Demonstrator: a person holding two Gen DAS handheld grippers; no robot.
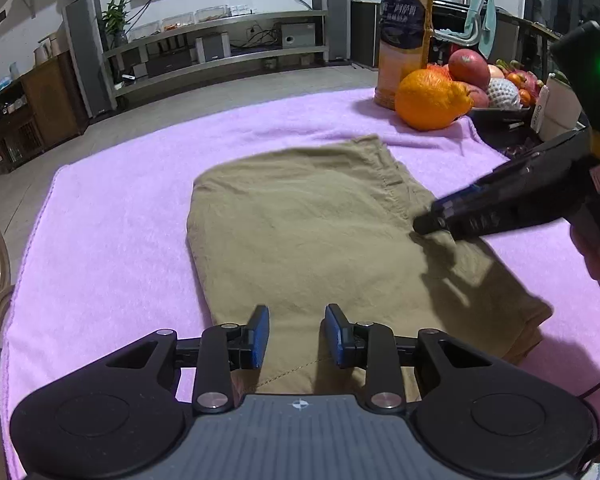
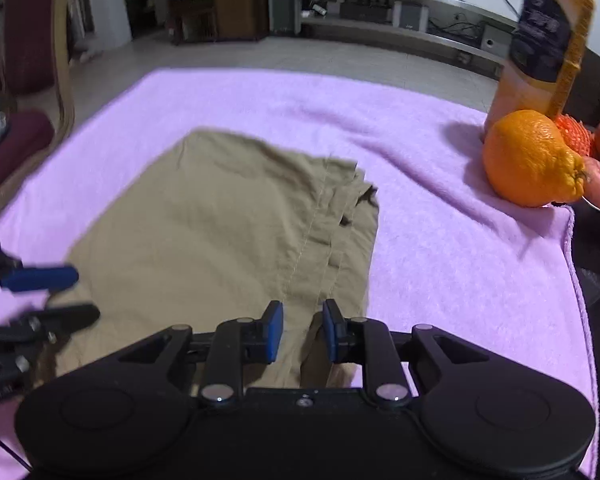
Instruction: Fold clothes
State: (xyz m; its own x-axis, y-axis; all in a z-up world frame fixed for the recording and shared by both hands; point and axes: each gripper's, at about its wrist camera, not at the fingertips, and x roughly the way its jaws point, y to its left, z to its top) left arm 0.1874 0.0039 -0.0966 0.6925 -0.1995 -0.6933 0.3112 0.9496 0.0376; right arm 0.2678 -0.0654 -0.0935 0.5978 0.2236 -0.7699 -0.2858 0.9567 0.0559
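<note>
Lying already folded into a compact khaki cotton garment (image 1: 300, 232) at the lilac towel's (image 1: 112, 240) centre, only tidying looks left; left gripper (image 1: 297, 334) and right gripper (image 2: 300, 330), at six o'clock, gape empty.

Garment (image 1: 300, 232) on towel (image 1: 120, 220), orange (image 1: 432, 98) behind.

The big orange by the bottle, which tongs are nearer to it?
Right. The right tongs sit over the khaki garment's edge on the orange's side; the left tongs hover at its near hem, farther away.
</note>
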